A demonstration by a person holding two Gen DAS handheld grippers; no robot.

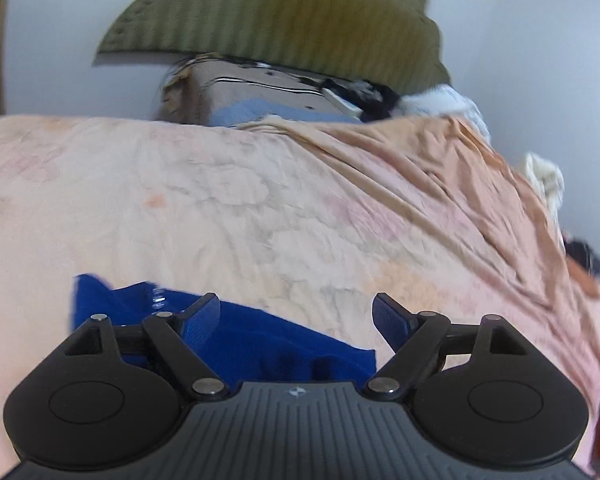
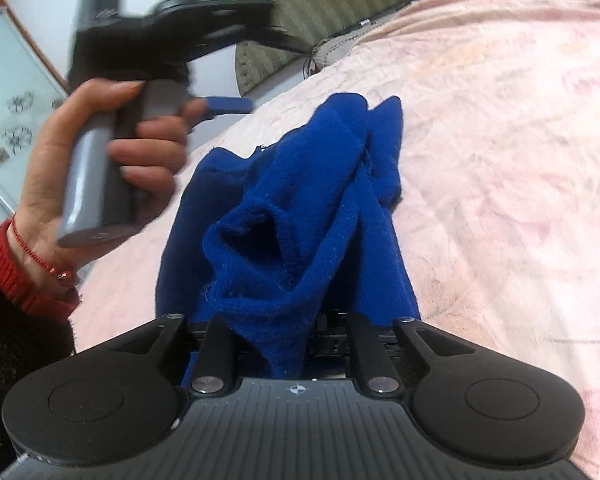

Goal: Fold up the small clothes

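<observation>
A bright blue knitted garment [image 2: 300, 200] lies bunched on the pink flowered bedsheet [image 2: 500, 140]. One fold rises toward the right wrist camera and runs down between the arms of my right gripper [image 2: 290, 320]. The cloth covers its fingertips, so the grip cannot be judged. My left gripper [image 1: 296, 316] stands open just above one edge of the same blue garment [image 1: 260, 340], with nothing between its blue pads [image 1: 204, 316]. A person's hand [image 2: 80, 160] with a red cuff holds that gripper's grey handle at the left of the right wrist view.
An olive quilted cushion [image 1: 276, 12] leans on the white wall beyond the bed. In front of it are a cardboard box [image 1: 260, 96] and a white cloth [image 1: 452, 100]. The sheet [image 1: 220, 200] drops off at the right edge. A glass panel [image 2: 8, 120] stands at the far left.
</observation>
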